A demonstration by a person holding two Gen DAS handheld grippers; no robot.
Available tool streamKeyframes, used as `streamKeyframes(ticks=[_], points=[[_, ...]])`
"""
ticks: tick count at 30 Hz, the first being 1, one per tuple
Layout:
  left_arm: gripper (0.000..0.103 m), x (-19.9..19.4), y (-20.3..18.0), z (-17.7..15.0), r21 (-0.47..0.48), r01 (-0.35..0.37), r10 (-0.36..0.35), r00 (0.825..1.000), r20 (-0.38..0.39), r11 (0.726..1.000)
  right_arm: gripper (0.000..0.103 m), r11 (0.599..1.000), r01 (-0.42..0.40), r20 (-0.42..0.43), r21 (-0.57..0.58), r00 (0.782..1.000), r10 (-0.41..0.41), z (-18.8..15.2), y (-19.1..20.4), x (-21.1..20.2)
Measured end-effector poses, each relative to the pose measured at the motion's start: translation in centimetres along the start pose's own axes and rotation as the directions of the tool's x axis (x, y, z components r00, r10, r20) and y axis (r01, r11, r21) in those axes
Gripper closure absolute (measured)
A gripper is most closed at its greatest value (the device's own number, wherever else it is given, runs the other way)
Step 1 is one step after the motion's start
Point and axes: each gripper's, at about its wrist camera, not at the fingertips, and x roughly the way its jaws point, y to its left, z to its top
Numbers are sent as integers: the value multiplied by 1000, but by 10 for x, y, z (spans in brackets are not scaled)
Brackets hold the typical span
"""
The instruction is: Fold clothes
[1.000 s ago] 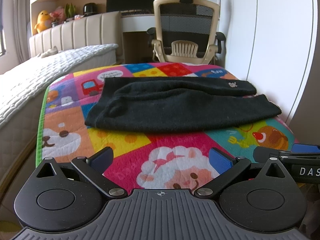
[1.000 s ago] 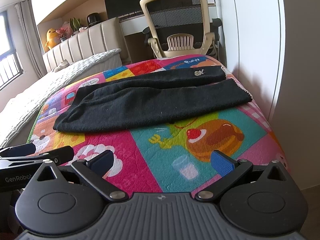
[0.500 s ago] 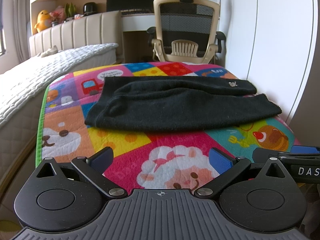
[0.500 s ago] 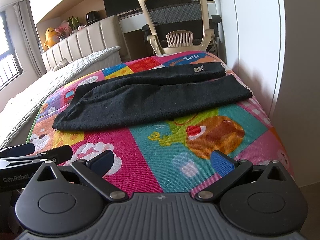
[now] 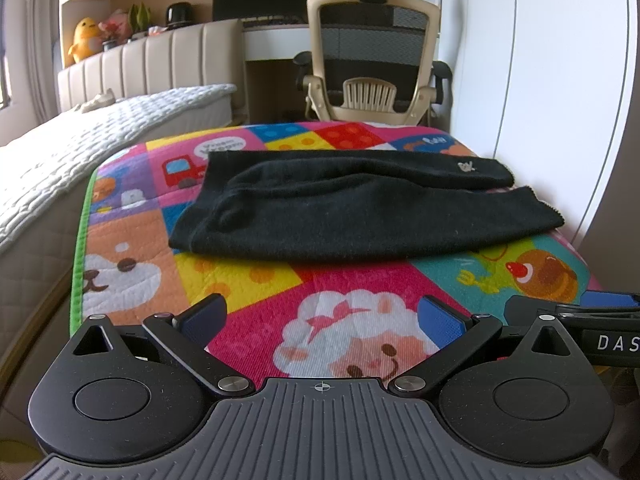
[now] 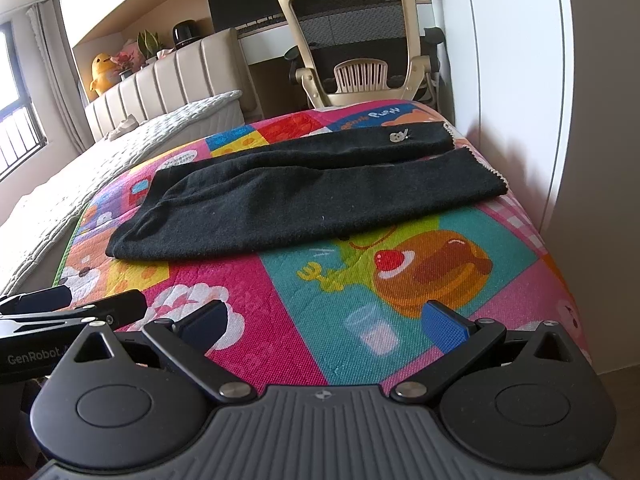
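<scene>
Black knit garment (image 5: 360, 208) lies folded lengthwise across the colourful cartoon mat (image 5: 248, 280). Both the left tool (image 5: 322, 314) and right tool (image 6: 326, 320) hover at the mat's near edge, fingers spread apart, empty.

- The black knitted garment (image 5: 352, 216) lies flat across the far half of the bright cartoon-patterned play mat (image 5: 256, 280), its two long parts running left to right.
- The left gripper (image 5: 320, 316) and right gripper (image 6: 326, 320) hover side by side over the mat's near edge, well short of the garment.
- A white quilted bed (image 5: 60, 156) runs along the mat's left.
- A beige mesh office chair (image 5: 370, 60) stands behind the mat.
- A white wardrobe wall (image 6: 520, 80) lies to the right.
</scene>
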Motion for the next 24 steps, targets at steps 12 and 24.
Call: streamKeyframes(ticks=[12, 24], points=[[0, 2, 1, 0, -6, 5, -5, 1000, -9, 1000, 0, 1000, -2, -7, 2, 1000, 2, 0, -2, 0], [0, 3, 2, -1, -8, 10, -10, 1000, -14, 1000, 0, 1000, -8, -15, 8, 1000, 8, 0, -5, 2]])
